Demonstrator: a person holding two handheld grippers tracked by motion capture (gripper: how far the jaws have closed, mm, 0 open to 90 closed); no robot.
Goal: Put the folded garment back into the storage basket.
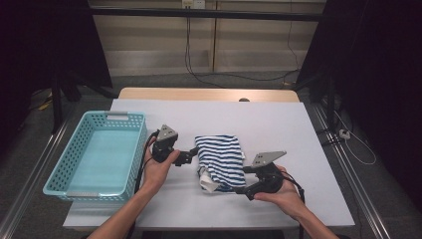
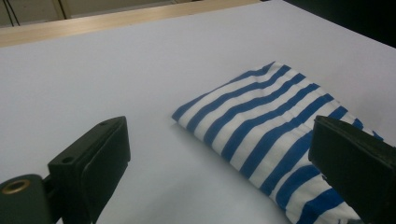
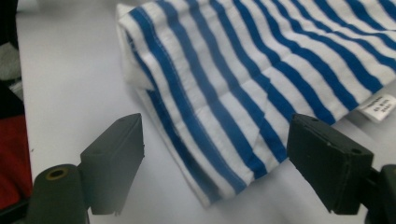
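High view: a folded striped cloth (image 1: 219,160) lies mid-table on the white sheet (image 1: 278,129), with an empty basket (image 1: 74,154) at the left. The left gripper (image 1: 188,155) sits just beside the cloth's left edge; the right gripper (image 1: 242,189) is at its near right corner.

Left gripper view: the jaws stand apart, one over bare sheet, one over the cloth (image 2: 261,126), nothing clamped.

Right gripper view: the jaws stand apart, straddling the cloth's (image 3: 243,79) near corner, not pressing. A tag (image 3: 379,108) pokes out at the right. Closing here would likely pinch only the top layers, so the fold could spill open when lifted.
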